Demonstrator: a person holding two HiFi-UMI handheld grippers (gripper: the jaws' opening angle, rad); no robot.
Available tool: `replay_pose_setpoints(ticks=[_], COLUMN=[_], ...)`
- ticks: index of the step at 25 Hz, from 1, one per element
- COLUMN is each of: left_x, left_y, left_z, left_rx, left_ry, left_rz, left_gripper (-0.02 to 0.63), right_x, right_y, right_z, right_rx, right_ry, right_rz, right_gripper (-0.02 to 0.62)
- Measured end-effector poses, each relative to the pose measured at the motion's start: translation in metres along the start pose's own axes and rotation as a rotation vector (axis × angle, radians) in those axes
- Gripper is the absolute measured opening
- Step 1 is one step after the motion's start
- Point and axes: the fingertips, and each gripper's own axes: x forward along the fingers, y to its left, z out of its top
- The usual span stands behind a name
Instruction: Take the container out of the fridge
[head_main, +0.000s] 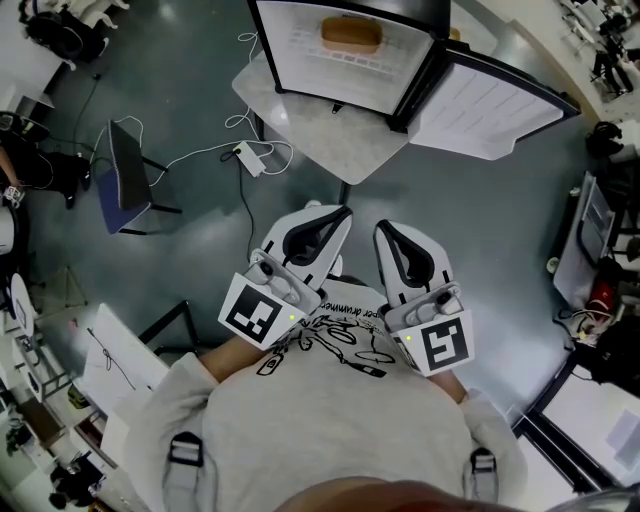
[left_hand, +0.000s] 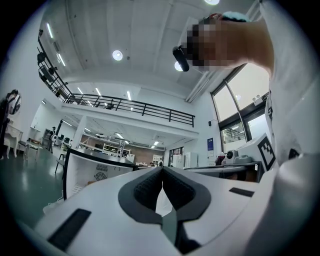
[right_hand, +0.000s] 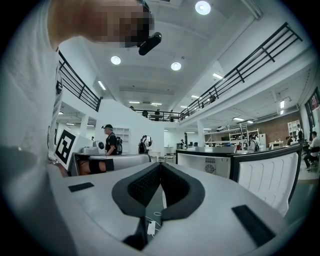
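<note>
The small fridge (head_main: 345, 55) stands open on a grey table (head_main: 330, 140) ahead of me, its door (head_main: 495, 105) swung out to the right. An orange-brown container (head_main: 350, 35) sits on the white shelf inside. My left gripper (head_main: 338, 213) and right gripper (head_main: 384, 231) are held side by side close to my chest, short of the table, both shut with nothing between the jaws. In the left gripper view the shut left gripper (left_hand: 161, 171) points toward the fridge (left_hand: 95, 170). In the right gripper view the shut right gripper (right_hand: 160, 166) has the fridge (right_hand: 220, 164) to its right.
A white power strip (head_main: 248, 158) with cables lies on the floor left of the table. A dark chair-like frame (head_main: 125, 180) stands further left. White benches with gear line the left and right edges. People (right_hand: 111, 140) stand far off in the hall.
</note>
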Motion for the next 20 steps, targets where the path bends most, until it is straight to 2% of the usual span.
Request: replay_pose_setpoints(ticks=[16, 20], left_x=[0.029, 0.039], left_y=[0.046, 0.061], left_z=[0.001, 0.001], left_rx=[-0.005, -0.006], left_ry=[0.005, 0.008], left_rz=[-0.003, -0.010], left_gripper=[0.015, 0.015], right_x=[0.049, 0.061], right_y=[-0.031, -0.038], right_z=[0.008, 0.003], right_rx=[-0.011, -0.007], right_ry=[-0.007, 0.018], right_rz=[-0.020, -0.015], right_gripper=[0.026, 0.026])
